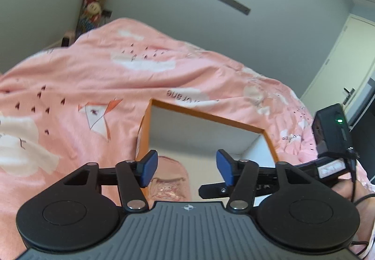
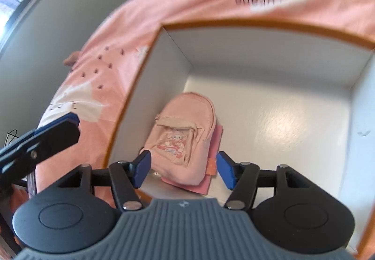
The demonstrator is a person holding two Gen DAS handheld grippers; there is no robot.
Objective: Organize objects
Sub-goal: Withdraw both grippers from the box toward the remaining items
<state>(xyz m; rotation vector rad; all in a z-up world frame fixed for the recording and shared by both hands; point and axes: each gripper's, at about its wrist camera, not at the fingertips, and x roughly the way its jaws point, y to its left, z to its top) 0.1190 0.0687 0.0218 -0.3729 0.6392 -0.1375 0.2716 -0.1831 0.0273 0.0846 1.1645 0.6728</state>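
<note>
Lying flat on the white floor of an orange-rimmed box, a small pink backpack sits close to the box's left wall, its cartoon-printed front pocket facing up, with a pink card showing beneath its right and near edges. The right gripper hangs over the near end of the backpack with its blue fingers spread wide on either side of it, holding nothing. The left gripper is above the same box, fingers also wide apart and empty, the backpack partly visible between them. The box rests on a bed covered by a pink blanket printed with white clouds.
</note>
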